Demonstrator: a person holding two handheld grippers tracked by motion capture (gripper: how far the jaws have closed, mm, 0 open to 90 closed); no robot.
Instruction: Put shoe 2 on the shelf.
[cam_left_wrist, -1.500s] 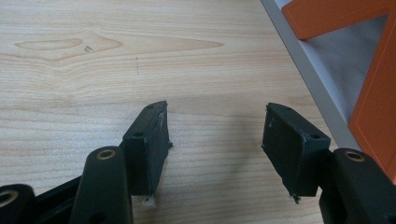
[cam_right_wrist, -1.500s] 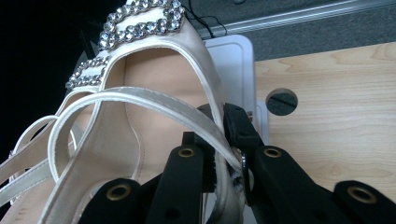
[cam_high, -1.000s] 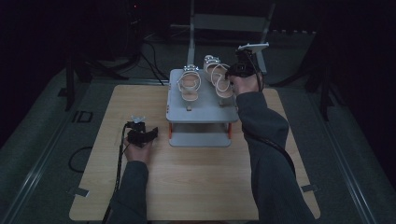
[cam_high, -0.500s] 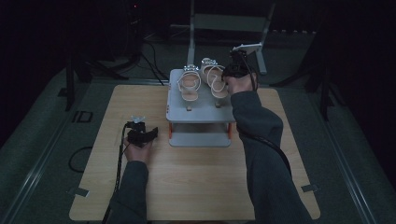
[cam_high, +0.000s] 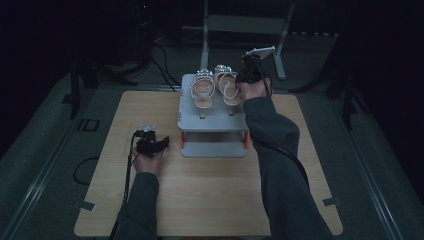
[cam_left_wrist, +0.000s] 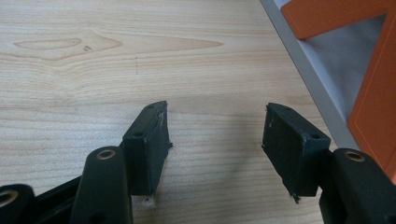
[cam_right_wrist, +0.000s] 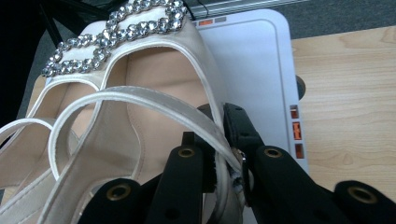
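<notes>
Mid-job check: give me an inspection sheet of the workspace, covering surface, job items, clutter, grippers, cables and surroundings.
Surface: light wooden table, bare around the rack.
Job's things: two cream sandals with rhinestone bands on the top of a grey two-level rack with orange brackets; right sandal, left sandal.
Clutter: nothing seen.
Grippers: right gripper has its jaws shut on the side edge of the right sandal, where a strap joins; left gripper rests low over the table left of the rack, jaws open, nothing between them.
Cables: a black cable runs from the left gripper along the forearm; more black cables lie on the floor beyond the table.
Surroundings: dark room, grey floor, a grey metal stand behind the table.
</notes>
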